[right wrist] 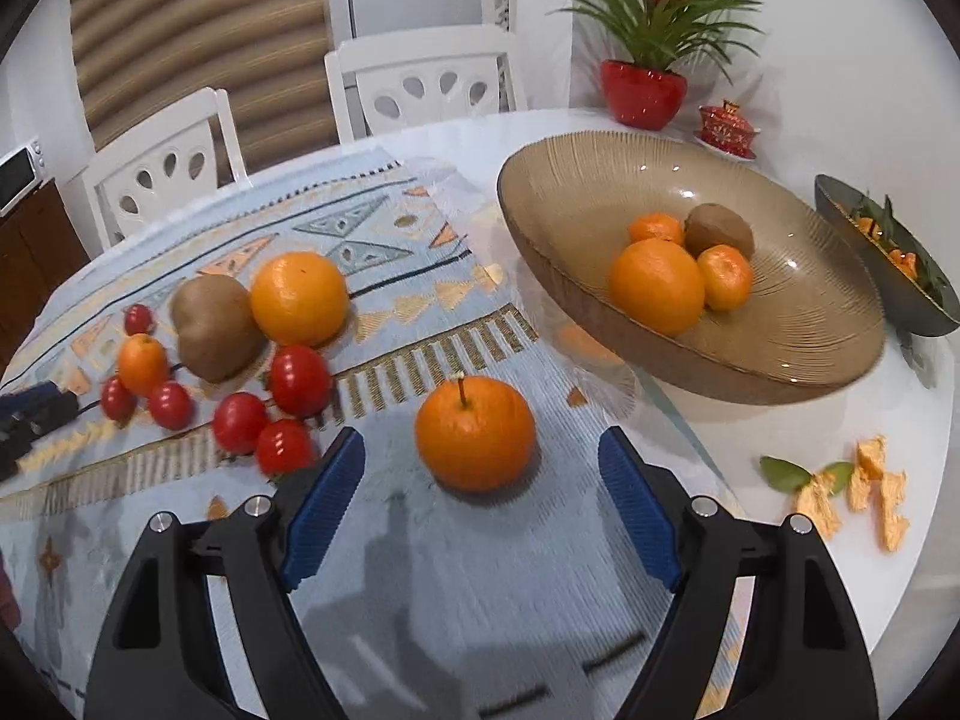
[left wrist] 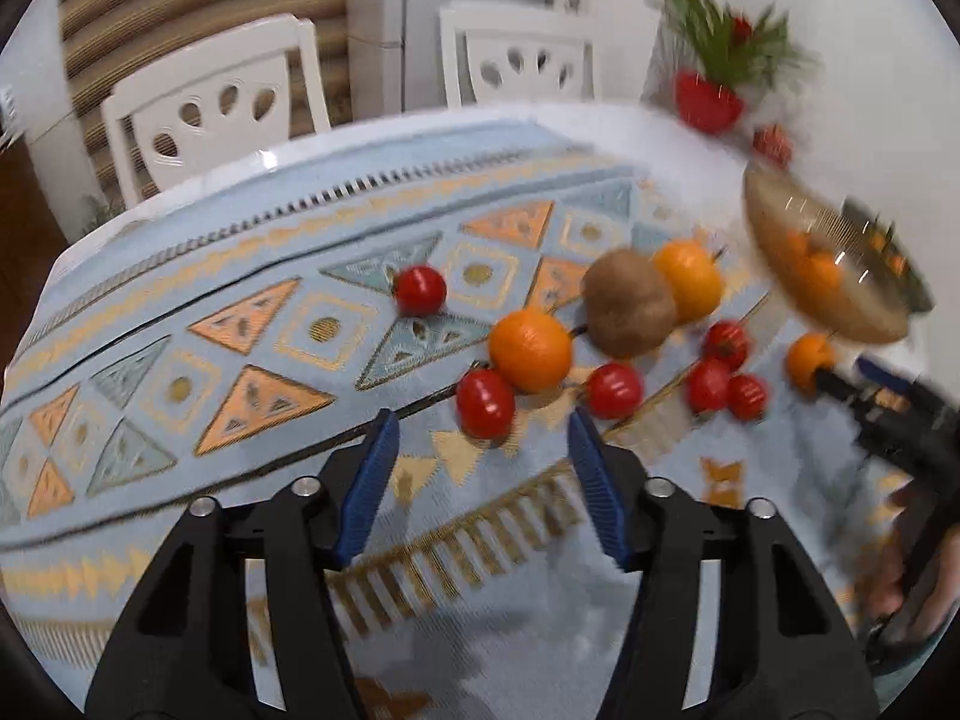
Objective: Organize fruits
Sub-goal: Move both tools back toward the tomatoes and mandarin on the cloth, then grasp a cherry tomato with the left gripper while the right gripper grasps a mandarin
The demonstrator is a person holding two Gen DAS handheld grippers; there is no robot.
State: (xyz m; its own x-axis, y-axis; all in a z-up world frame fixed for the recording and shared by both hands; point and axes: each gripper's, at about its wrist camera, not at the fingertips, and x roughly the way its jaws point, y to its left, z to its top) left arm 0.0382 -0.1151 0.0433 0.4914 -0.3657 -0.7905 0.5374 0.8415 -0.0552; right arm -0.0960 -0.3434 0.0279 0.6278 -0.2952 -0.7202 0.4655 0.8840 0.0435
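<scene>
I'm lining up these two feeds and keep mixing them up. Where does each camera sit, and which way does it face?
Left wrist: sits on the left gripper, looking forward over the patterned cloth at cherry tomatoes, a kiwi and oranges; its own open blue-padded fingers show, plus the right gripper at the frame's right.
Right wrist: sits on the right gripper, facing a stemmed orange and the amber glass bowl; its open fingers show.
Shared: the kiwi, the bowl, the cloth, white chairs, the red-potted plant.

Left claw (left wrist: pixel 483 438), right claw (right wrist: pixel 480 462): black frames, ribbed blue pads (right wrist: pixel 324 501), silver screws.
</scene>
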